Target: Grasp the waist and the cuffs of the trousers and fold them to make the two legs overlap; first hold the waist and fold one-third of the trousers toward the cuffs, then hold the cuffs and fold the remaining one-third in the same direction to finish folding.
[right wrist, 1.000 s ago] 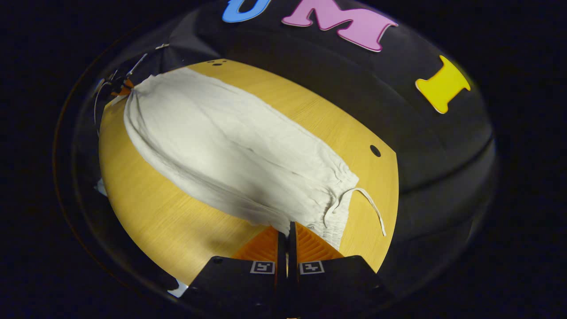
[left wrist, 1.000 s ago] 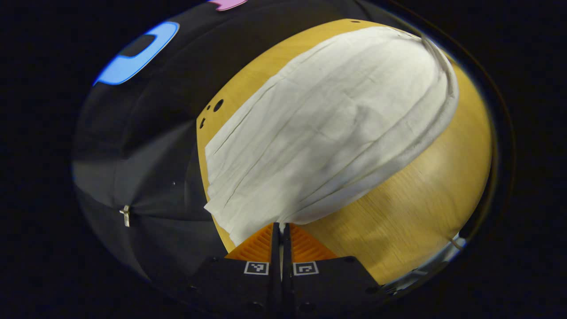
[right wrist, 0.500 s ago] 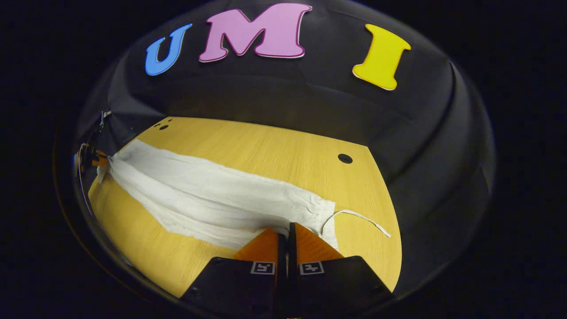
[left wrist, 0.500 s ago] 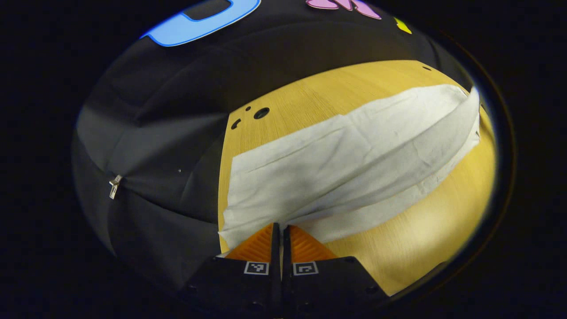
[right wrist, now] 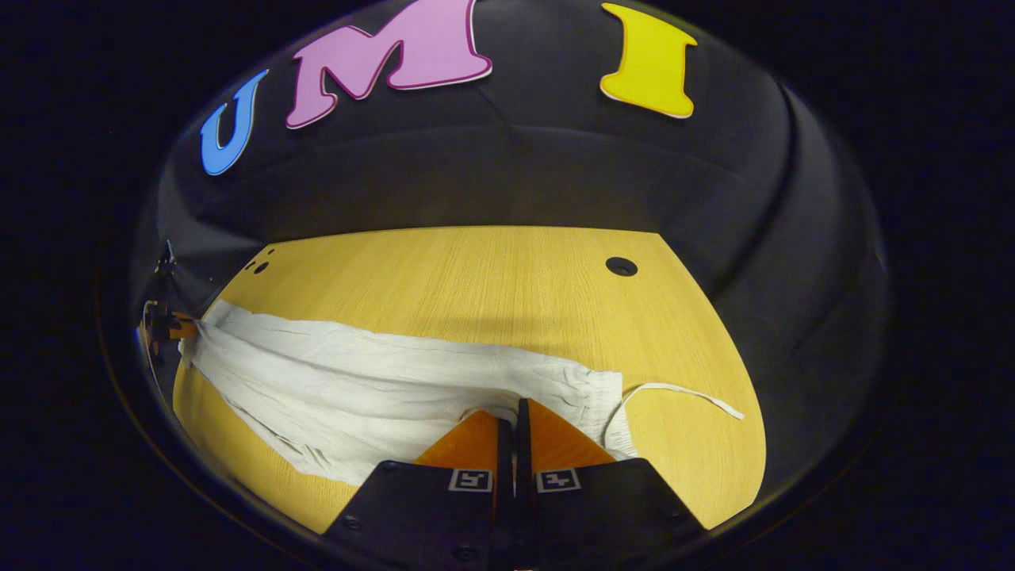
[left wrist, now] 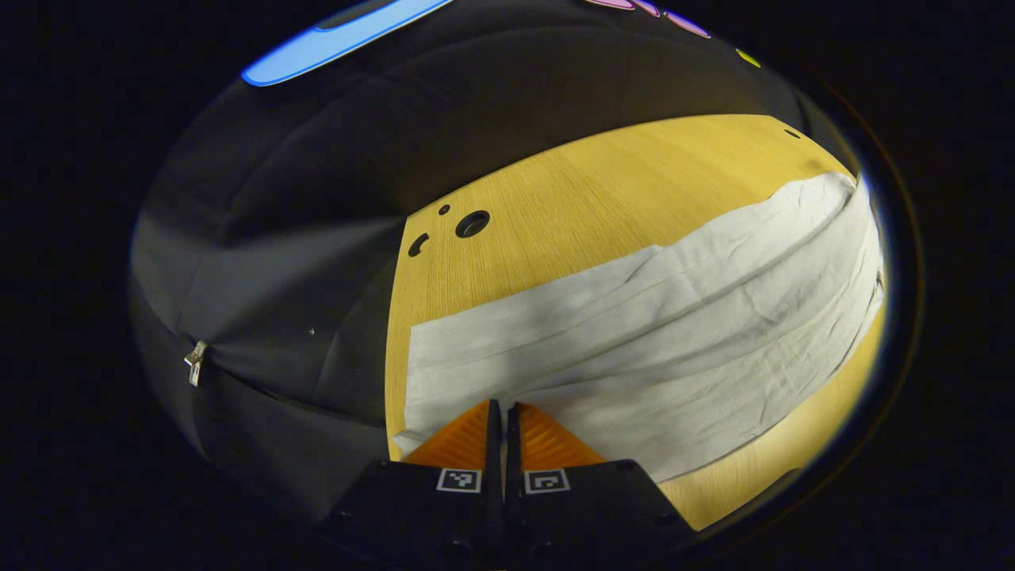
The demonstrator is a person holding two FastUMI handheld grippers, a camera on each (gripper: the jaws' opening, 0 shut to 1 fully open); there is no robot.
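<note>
- Trousers (left wrist: 634, 333): pale off-white, crinkled cotton, lying lengthwise across the yellow wood-grain counter (right wrist: 476, 277) as one long narrow band, one leg apparently lying over the other.
- Cuff end: sitting at the counter's edge in the left gripper view, directly ahead of the left claw (left wrist: 502, 406).
- Waist end: gathered elastic band with a loose white drawstring (right wrist: 682, 392) trailing onto bare counter, seen in the right gripper view just beside the right claw (right wrist: 511, 404).
- Left claw: fingers pressing together with a pinch of cuff fabric rising between them; the cloth is creasing toward the tips.
- Right claw: fingers likewise closing tight on a pinch of waist fabric at the near edge.
- Far off in the right gripper view, the other claw is appearing at the trousers' distant end, so the garment is being held at both ends.
- Step in hand, as a judgement: the lengthwise fold laying one leg on the other, at or close to the set-down; the cloth is looking flat, not hanging.
- Next move, as a judgement: once the legs are lying square, the waist needs carrying one third of the way toward the cuffs, keeping its edge straight and the drawstring from tucking under.
</note>
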